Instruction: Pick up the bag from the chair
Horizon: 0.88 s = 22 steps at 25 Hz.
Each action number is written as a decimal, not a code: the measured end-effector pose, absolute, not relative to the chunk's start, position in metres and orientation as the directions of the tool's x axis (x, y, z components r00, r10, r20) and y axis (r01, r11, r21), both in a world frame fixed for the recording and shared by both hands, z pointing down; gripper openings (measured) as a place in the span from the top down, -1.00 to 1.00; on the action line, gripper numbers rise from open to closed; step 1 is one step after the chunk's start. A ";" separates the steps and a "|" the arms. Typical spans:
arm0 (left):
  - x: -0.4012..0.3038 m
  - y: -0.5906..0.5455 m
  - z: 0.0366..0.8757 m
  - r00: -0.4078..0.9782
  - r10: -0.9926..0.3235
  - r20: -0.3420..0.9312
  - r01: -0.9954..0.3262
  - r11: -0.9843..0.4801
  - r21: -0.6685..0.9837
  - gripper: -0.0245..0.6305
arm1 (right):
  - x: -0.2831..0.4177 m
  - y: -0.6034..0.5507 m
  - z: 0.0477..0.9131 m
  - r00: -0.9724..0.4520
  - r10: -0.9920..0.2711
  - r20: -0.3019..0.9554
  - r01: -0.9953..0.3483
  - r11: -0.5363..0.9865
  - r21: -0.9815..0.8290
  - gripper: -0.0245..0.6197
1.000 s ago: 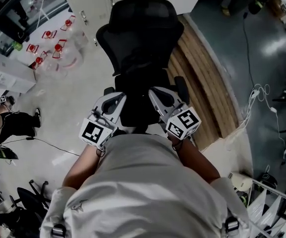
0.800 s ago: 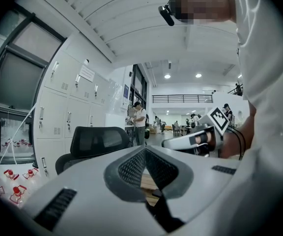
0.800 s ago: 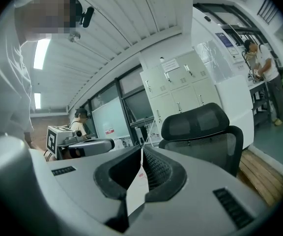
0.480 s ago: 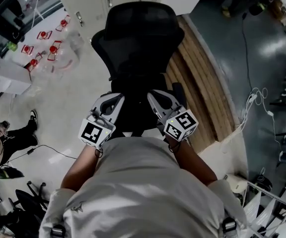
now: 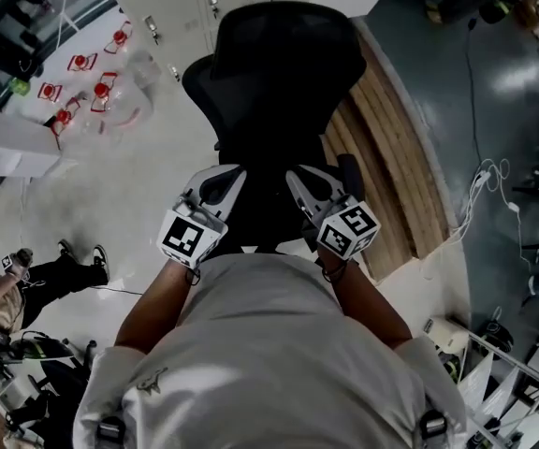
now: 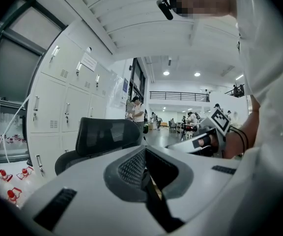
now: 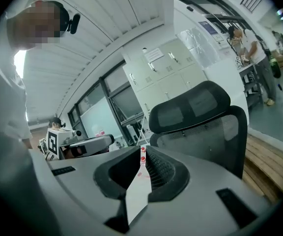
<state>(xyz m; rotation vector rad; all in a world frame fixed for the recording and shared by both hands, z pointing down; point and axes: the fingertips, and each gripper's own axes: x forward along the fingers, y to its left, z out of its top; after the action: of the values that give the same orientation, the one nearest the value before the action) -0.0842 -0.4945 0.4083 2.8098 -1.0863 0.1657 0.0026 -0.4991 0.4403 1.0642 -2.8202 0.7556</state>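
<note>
The bag cannot be made out in any view. By the task it lies on the chair [image 5: 269, 64], but the seat [image 5: 265, 215] is black, in shadow, and largely covered by the grippers and the person's chest. The left gripper [image 5: 225, 176] hangs over the seat's left side with its jaws closed on nothing. The right gripper [image 5: 299, 176], over the seat's right side, is drawn in to a sliver and is also empty. A bag is likely soft and limp and will sag when lifted, so a handle or a gathered top edge seems the best hold. Its weight and surface cannot be judged.
</note>
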 end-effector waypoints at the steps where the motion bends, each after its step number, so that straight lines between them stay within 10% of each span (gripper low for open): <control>1: -0.085 -0.497 0.413 0.739 -0.655 0.154 -0.670 -0.738 0.078 0.90 | 0.002 -0.501 0.445 -0.761 -0.615 0.204 -0.634 0.639 -0.436 0.81; 22: -0.074 -0.523 0.483 0.788 -0.558 0.258 -0.607 -0.776 0.175 0.90 | 0.023 -0.539 0.555 -0.703 -0.632 0.327 -0.663 0.416 -0.622 0.48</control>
<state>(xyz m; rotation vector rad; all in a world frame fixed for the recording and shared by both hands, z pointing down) -0.0742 -0.5232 0.4831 2.7309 -0.9055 0.2803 0.0228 -0.5395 0.5550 1.1938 -2.6084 1.1758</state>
